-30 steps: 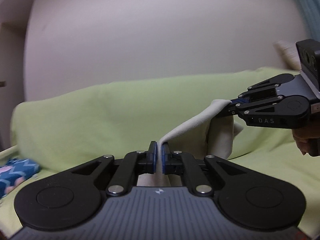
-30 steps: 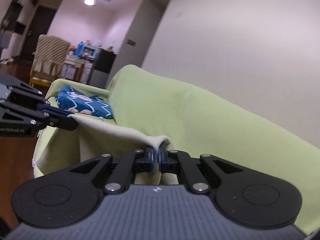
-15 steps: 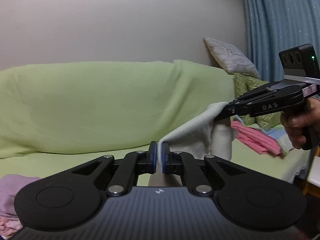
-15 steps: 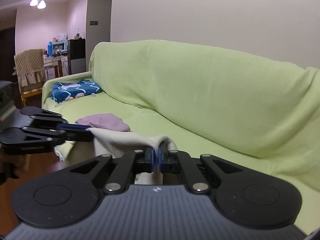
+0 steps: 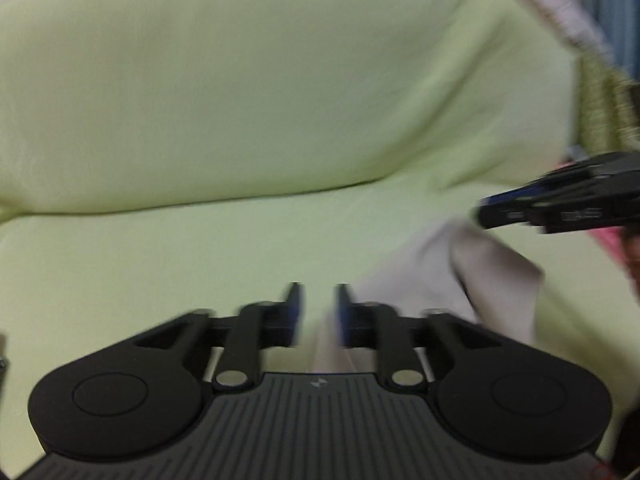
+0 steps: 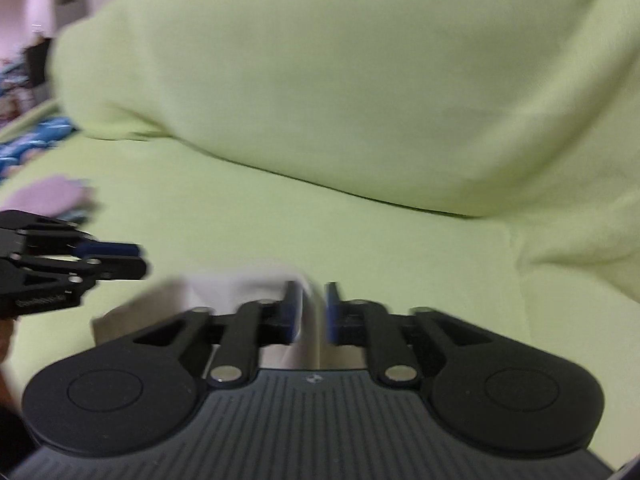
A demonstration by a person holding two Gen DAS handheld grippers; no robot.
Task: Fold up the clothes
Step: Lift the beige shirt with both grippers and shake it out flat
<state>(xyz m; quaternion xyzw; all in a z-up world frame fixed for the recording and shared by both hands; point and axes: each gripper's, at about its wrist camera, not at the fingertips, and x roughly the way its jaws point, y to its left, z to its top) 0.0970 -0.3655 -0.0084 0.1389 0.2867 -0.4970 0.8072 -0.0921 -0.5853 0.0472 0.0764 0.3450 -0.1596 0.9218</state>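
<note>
A beige cloth (image 5: pixel 436 280) lies crumpled on the light green sofa seat (image 5: pixel 200 256), blurred by motion. My left gripper (image 5: pixel 318 312) hovers low over the seat with its jaws opening; a pale edge of the cloth still runs between them, and the pads do not press it. In the right wrist view the same cloth (image 6: pixel 240 286) spreads to the left, and a fold of it rises loose between the opening jaws of my right gripper (image 6: pixel 312 312). Each gripper shows in the other's view: the right gripper (image 5: pixel 486 210) just above the cloth's far corner, the left gripper (image 6: pixel 136 258) at the left edge.
The green-covered sofa back (image 6: pixel 360 80) rises close ahead. A mauve garment (image 6: pixel 44 196) and a blue patterned cloth (image 6: pixel 24 144) lie at the seat's left end. A grey pillow (image 5: pixel 560 12) and pink folded clothes (image 5: pixel 616 244) are at the right end.
Both grippers swung down from the air to just above the sofa seat, carrying the beige cloth. Their jaws, clamped on its top edge before, have parted, and the cloth has dropped onto the seat.
</note>
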